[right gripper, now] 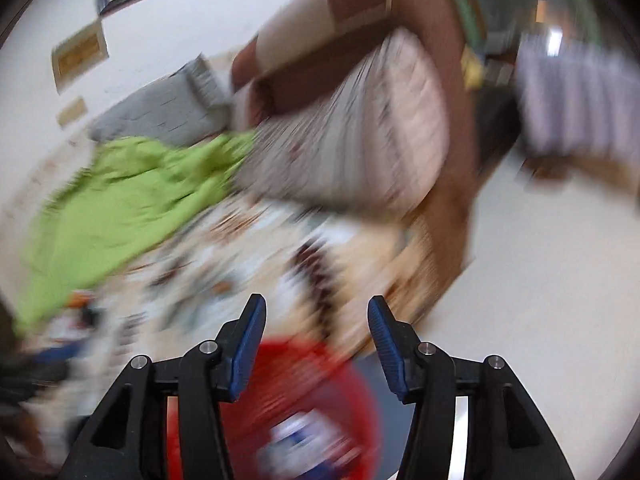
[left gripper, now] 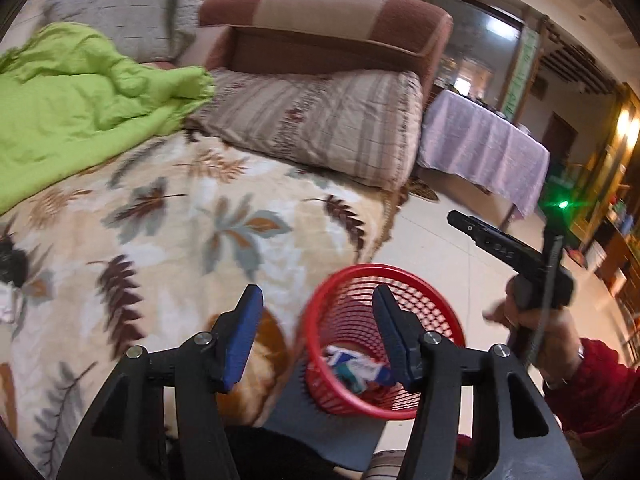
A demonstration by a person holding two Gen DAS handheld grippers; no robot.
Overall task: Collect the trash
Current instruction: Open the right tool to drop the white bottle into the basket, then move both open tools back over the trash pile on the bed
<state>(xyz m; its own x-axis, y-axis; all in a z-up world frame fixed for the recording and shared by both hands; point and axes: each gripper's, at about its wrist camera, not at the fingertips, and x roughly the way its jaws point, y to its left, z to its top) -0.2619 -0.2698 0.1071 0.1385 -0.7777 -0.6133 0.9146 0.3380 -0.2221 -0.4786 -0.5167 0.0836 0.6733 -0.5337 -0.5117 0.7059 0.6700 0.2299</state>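
A red mesh basket stands beside the bed and holds crumpled white, blue and green wrappers. My left gripper is open and empty, just above the basket's near rim. My right gripper is open and empty above the same red basket, which is heavily blurred; white and blue trash shows inside. The right gripper's body shows in the left wrist view, held by a hand to the right of the basket. Small white and dark items lie at the bed's left edge.
The bed has a leaf-patterned blanket, a green quilt, a striped pillow and a grey pillow against a brown headboard. A table with a lilac cloth stands on the tiled floor. Shelves line the right.
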